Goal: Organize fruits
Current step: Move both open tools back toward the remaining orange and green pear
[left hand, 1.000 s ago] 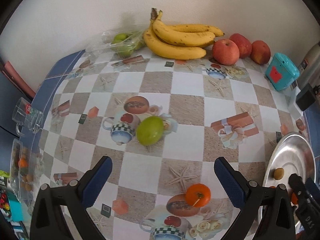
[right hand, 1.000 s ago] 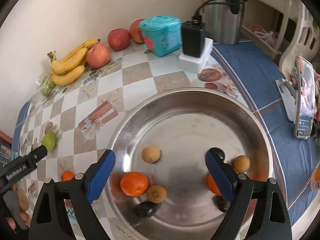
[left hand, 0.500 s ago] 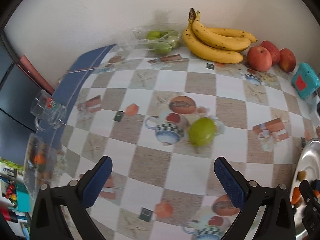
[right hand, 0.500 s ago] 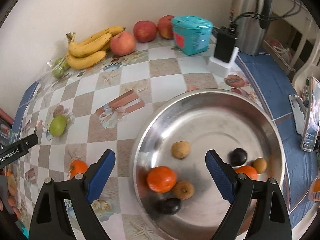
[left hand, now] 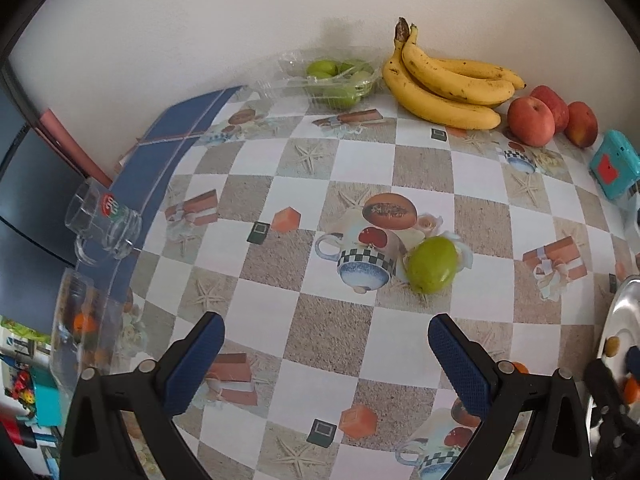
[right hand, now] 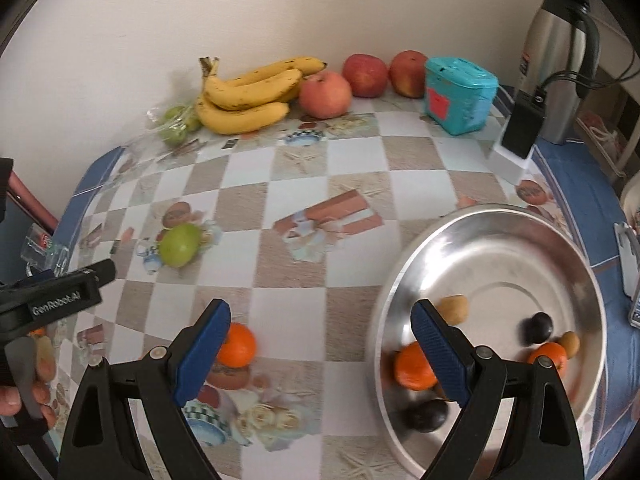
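now both grippers have swung away from the steel bowl (right hand: 492,216) toward the loose fruit on the checkered tablecloth (left hand: 360,168). a second ago the right gripper (right hand: 320,344) looked straight down into the bowl; it has since slid leftward, so the bowl sits off to its right and the loose orange (right hand: 237,345) shows just beside its left fingertip. its jaws stand wide and hold nothing. the bowl already carries two oranges, a couple of dark plums and some small brown fruits, blurred by the motion

the left gripper (left hand: 326,346) has panned as well, and the green fruit (left hand: 432,265) that was off to one side now lies ahead of it, a little right of its midline, still well apart from the pads. its jaws are wide too, empty

judging by this, a drop into the bowl is finished and the next pickups are being lined up: the orange for the right, the green fruit for the left. bananas (left hand: 448,88) and red apples (left hand: 532,120) wait by the wall, untouched, with a bag of green fruit (left hand: 336,80) beside them
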Available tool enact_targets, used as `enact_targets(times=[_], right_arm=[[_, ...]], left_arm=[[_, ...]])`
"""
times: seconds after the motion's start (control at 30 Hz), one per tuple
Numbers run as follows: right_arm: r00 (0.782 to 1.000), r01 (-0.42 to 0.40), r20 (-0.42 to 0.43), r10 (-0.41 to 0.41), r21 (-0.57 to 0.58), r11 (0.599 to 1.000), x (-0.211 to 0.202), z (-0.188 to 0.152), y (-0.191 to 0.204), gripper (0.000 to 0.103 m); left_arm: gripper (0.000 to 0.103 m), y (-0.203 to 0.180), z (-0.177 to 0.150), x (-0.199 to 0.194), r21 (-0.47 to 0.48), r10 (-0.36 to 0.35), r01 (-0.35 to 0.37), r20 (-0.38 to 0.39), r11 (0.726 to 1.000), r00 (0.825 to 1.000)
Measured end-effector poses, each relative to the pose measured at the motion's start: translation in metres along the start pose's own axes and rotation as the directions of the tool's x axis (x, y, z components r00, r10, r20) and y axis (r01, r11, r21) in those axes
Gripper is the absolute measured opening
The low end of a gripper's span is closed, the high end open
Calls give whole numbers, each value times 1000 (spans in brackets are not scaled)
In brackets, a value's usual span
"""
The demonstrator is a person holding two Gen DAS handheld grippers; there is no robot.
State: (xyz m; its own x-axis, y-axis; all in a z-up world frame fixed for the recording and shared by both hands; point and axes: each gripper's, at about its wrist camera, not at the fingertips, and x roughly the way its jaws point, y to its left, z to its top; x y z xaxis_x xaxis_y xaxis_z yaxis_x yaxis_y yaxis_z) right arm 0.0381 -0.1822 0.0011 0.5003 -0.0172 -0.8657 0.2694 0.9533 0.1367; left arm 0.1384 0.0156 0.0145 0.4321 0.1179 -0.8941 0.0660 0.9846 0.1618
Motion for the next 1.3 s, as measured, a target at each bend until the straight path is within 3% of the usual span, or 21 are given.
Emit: enact_targets(times=[0.5, 1.13, 1.23, 1.3], right_arm=[[995, -1, -97, -4, -61, 998, 31, -11, 44, 92], [979, 53, -190, -70, -92, 994, 65, -26, 55, 91], [981, 47, -186, -62, -83, 995, 64, -26, 55, 85], [981, 39, -184, -54, -80, 996, 63, -25, 56, 73]], left_arm=[[103, 18, -9, 40, -58, -60, 53, -116, 997, 991], [103, 17, -16, 60, -65, -76, 67, -163, 996, 984], [103, 16, -16, 59, -61, -77, 68, -162, 996, 984], [103, 15, -16, 59, -61, -77, 68, -162, 996, 984]])
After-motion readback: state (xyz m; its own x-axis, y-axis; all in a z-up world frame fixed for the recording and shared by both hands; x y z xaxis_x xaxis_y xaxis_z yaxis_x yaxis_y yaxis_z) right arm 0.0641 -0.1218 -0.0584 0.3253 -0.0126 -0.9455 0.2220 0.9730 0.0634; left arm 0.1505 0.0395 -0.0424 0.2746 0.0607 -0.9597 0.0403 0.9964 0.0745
